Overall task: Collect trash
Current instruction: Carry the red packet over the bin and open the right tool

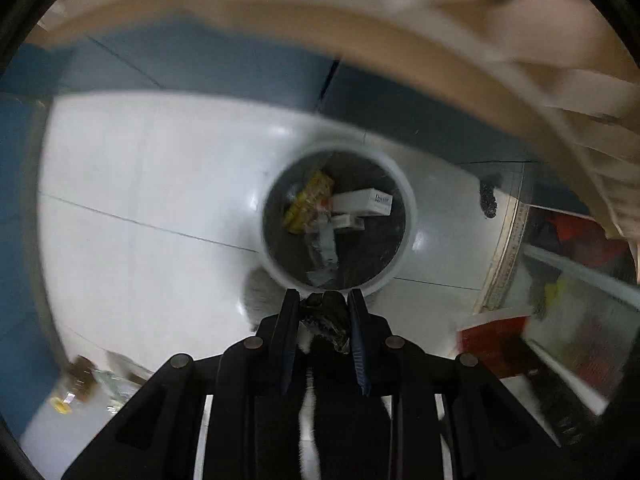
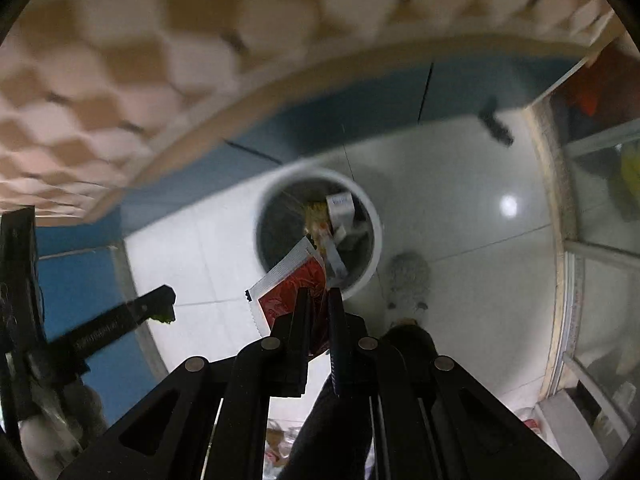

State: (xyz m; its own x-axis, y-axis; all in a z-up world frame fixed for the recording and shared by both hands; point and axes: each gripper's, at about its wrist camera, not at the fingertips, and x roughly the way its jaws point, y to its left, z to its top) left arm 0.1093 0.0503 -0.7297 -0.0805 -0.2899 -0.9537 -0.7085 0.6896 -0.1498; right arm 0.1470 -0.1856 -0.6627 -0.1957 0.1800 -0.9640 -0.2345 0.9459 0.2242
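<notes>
Left wrist view, nearest first: left tongs (image 1: 323, 300) narrowed onto a dark crumpled wrapper (image 1: 323, 314), pinched between the two fingertips (image 1: 291, 304). Wrapper is black with a glint of foil; print unreadable.

Just past the tips, below them on the floor: round white trash bin (image 1: 408, 216), dark liner inside. The tongs hang above its near rim. In the bin: a yellow packet (image 1: 308, 202) on the left side, a white box (image 1: 366, 201) with blue lettering beside it, touching or overlapping, and a pale strip of paper running toward the near rim.

Floor (image 1: 140, 184) is glossy white tile, grey grout lines. A grey fuzzy slipper (image 1: 260, 296) shows just left of the tongs, near the bin's base. Beyond the tile, a blue wall panel (image 1: 224, 64). Far right: a red carton (image 1: 494, 332), blurred.

Right wrist view, nearest first: right tongs (image 2: 318, 300) closed to a narrow gap on a red sachet (image 2: 290, 294) with a silver serrated edge; the sachet sticks out to the left of the tips and up over the bin's near edge.

Same white bin (image 2: 370, 216) beyond, same yellow packet and white box inside. Left tongs (image 2: 160, 304) visible at the left, over the tile, well apart from the bin's rim in this view. Grey slipper (image 2: 408, 280) sits right of the bin.

Both views are motion-blurred at the edges.
</notes>
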